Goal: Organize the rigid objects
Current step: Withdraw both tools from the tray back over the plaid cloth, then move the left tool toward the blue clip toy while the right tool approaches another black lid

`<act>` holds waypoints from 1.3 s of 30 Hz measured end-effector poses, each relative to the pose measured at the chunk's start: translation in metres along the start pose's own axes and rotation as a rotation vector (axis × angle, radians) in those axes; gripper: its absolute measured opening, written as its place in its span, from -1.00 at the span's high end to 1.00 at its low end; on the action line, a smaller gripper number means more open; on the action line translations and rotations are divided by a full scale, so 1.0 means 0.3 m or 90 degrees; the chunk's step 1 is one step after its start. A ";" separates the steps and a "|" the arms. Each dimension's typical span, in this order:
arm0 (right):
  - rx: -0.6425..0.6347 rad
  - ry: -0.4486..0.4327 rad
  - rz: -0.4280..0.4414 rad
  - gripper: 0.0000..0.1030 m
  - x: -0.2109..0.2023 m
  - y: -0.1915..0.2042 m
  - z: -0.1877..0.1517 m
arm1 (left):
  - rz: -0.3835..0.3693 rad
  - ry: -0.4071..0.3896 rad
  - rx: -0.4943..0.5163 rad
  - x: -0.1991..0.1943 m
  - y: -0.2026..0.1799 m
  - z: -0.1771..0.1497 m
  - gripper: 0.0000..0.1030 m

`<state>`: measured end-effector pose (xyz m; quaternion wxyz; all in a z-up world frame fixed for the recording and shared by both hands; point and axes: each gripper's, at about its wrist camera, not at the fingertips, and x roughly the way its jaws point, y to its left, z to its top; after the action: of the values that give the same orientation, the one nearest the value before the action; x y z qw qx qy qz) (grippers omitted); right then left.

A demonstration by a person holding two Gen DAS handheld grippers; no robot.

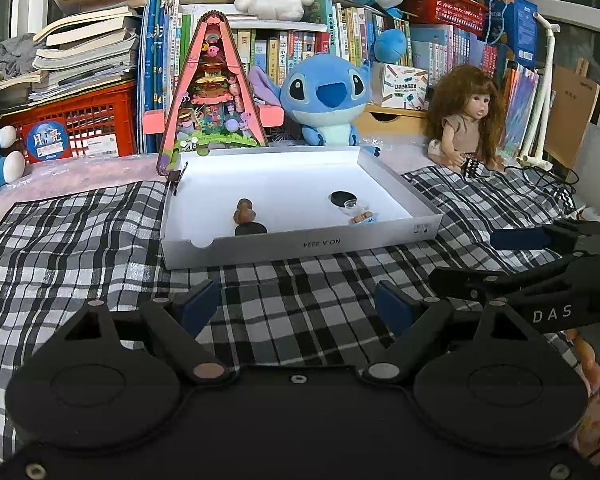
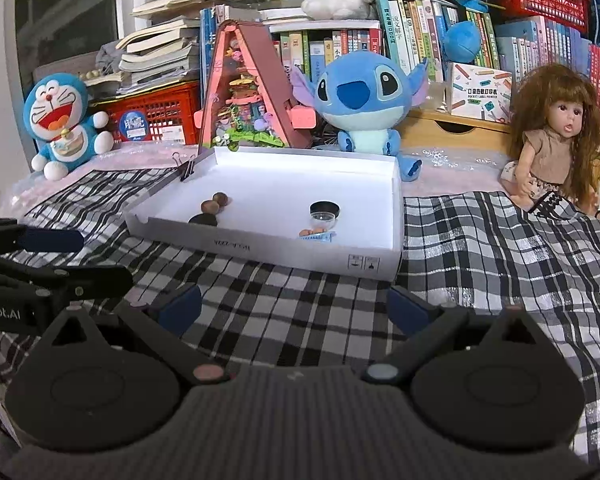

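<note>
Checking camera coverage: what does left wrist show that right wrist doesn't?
Left wrist only: the white pipe stand at far right and the right claw seen side-on. Right wrist only: the whole Doraemon plush and the left claw side-on. Both: the white box tray holding small figures, the binder clip, Stitch plush, doll and checked cloth.

Tabletop [image 1: 100, 168]: checked cloth [image 1: 80, 232] | on cloth: white tray [image 1: 300, 246] | behind: doll [image 1: 466, 120], Stitch plush [image 1: 326, 96]
</note>
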<state>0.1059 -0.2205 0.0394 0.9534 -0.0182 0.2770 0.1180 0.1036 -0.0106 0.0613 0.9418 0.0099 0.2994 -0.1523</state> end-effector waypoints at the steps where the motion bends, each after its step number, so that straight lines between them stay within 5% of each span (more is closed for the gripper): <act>1: -0.004 0.000 0.000 -0.99 -0.002 0.004 -0.006 | 0.000 0.001 -0.001 -0.002 0.001 -0.005 -0.64; 14: -0.021 0.013 0.001 -0.97 -0.012 0.022 -0.071 | 0.010 0.014 -0.011 -0.020 0.027 -0.063 -0.64; 31: -0.057 0.040 0.021 -0.71 -0.016 0.066 -0.136 | 0.029 0.026 -0.011 -0.041 0.054 -0.140 -0.64; 39: -0.072 0.044 0.021 -0.58 -0.018 0.079 -0.161 | 0.020 0.046 -0.001 -0.052 0.057 -0.190 -0.41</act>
<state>0.0706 -0.2033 0.0020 0.9386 -0.0715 0.3033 0.1480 0.0646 0.0164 0.0223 0.9327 0.0192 0.3334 -0.1364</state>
